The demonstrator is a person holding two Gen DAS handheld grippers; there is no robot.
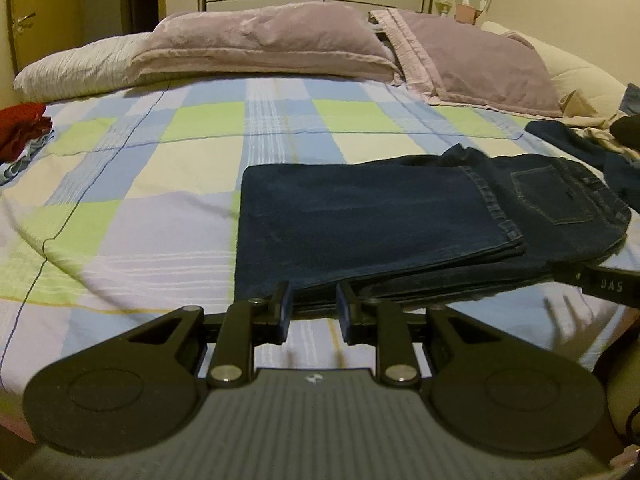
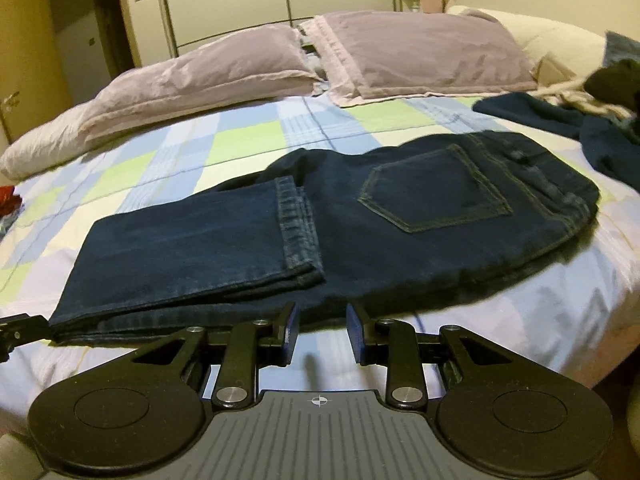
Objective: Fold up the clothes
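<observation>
I had the dark jeans (image 1: 380,216) as my landmark, lying folded on the checked bedspread (image 1: 160,152), legs doubled back over the seat with the back pocket (image 2: 436,192) facing up. Far left of the jeans, at the bed's edge, sat a red garment (image 1: 20,128). My left gripper (image 1: 312,308) hovered just short of the jeans' near edge, jaws parted, holding nothing. My right gripper (image 2: 322,330) sat likewise at that near edge, jaws apart and empty. Right of the jeans lay a heap of dark clothes (image 2: 580,128). Behind the jeans were lilac pillows (image 1: 272,36).
</observation>
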